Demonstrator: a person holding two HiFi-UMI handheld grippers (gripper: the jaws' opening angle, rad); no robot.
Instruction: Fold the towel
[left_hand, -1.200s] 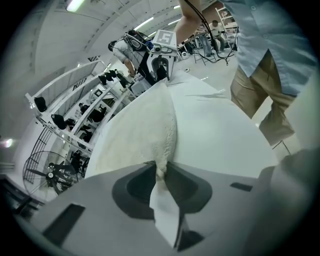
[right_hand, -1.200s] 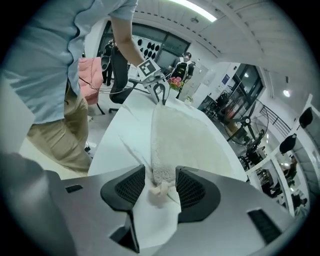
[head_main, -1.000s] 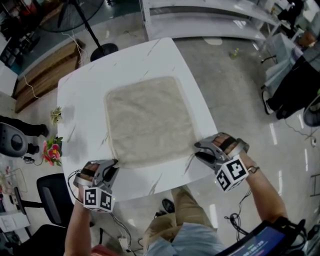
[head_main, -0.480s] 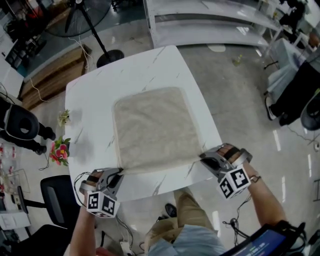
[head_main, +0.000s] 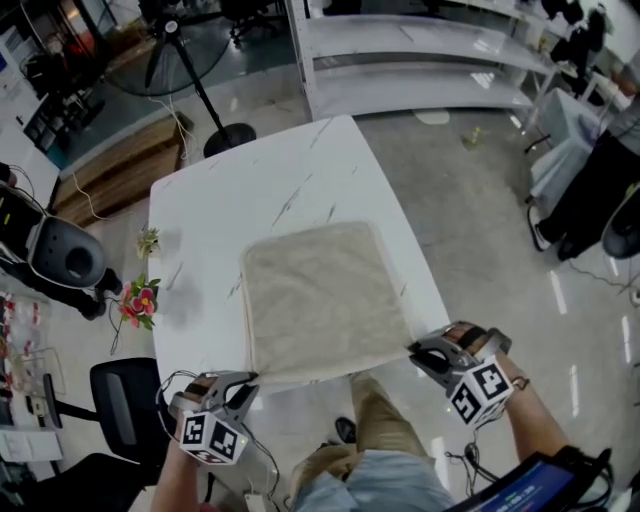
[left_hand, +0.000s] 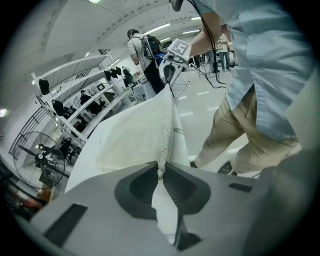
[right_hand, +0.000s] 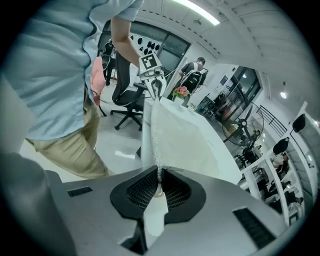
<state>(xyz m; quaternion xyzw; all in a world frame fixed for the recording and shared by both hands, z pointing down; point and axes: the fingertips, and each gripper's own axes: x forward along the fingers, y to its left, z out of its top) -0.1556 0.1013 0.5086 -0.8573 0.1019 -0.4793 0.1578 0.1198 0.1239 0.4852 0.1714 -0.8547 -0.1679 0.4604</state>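
Both grippers are now gripping the towel (head_main: 325, 300). The left gripper (head_main: 243, 386) and the right gripper (head_main: 424, 356) have just been closing, the right one from far wider. In each gripper view the jaws are pinching a near corner of the cloth and are almost together, with only the thin fabric between the pads.

A second ago the towel was lying flat in the middle of the bench (head_main: 250, 195), with the grippers waiting at its near corners. Now its near hem is stretching taut from one gripper straight across to the other. The grippers are drawing back and slightly up toward the person, so the cloth is sliding with them toward the bench's near edge. The rest of the towel is lying flat on the bench ahead of both grippers.

So the grasp looks finished and the fold itself is starting. The next move is probably to carry the held hem up and forward over the far half. The pull needs to stay even so the edge is not sagging between the grippers.
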